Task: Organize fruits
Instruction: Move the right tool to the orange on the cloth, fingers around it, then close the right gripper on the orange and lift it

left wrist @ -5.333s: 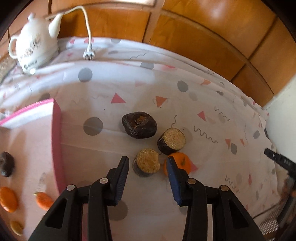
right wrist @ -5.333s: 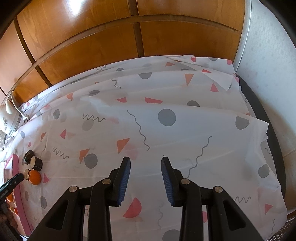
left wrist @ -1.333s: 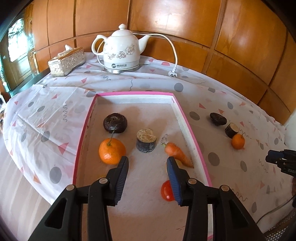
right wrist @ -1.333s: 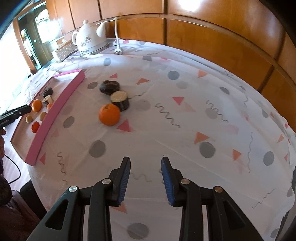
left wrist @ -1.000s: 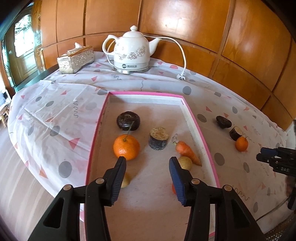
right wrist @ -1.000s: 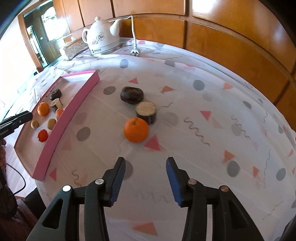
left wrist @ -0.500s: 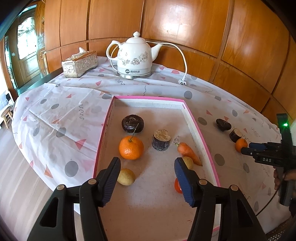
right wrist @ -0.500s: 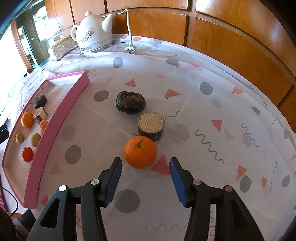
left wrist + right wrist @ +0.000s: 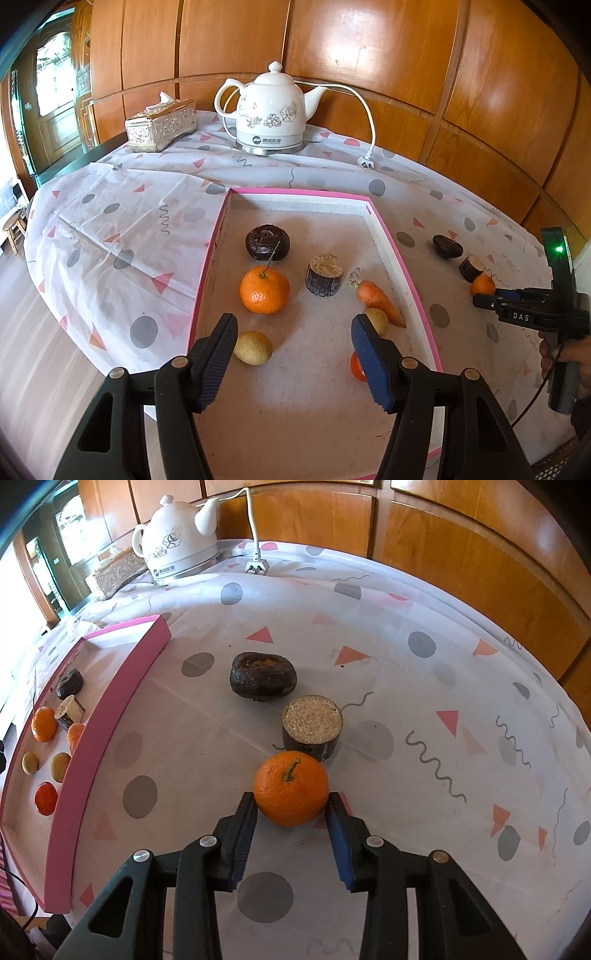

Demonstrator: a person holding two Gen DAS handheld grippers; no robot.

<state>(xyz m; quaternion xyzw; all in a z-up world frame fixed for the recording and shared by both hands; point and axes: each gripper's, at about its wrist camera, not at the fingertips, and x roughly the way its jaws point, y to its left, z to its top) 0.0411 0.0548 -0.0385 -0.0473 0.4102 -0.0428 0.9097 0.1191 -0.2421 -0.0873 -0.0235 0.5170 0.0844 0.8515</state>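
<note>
An orange [image 9: 291, 788] lies on the patterned cloth between the jaws of my right gripper [image 9: 290, 799], which are closing; both pads touch its sides. Just behind it stand a cut dark cylinder [image 9: 312, 729] and a dark wrinkled fruit [image 9: 263, 676]. My left gripper [image 9: 292, 323] hovers over the pink-rimmed tray [image 9: 384, 236], its jaws opening with nothing between them. In the tray lie another orange [image 9: 264, 290], a dark fruit [image 9: 267, 242], a cut cylinder [image 9: 324, 275], a carrot [image 9: 380, 301] and small round fruits. The right gripper [image 9: 487, 299] shows at the right edge of the left wrist view.
A white electric kettle [image 9: 271, 110] with its cord and plug [image 9: 366, 162] stands at the back, a tissue box [image 9: 160, 124] to its left. Wood panelling runs behind the table. The cloth drapes over the table's left edge. A hand [image 9: 565, 354] holds the right gripper.
The right gripper has come forward and down onto the orange, and its jaws have narrowed around it. The left jaws have spread wider over the tray.
</note>
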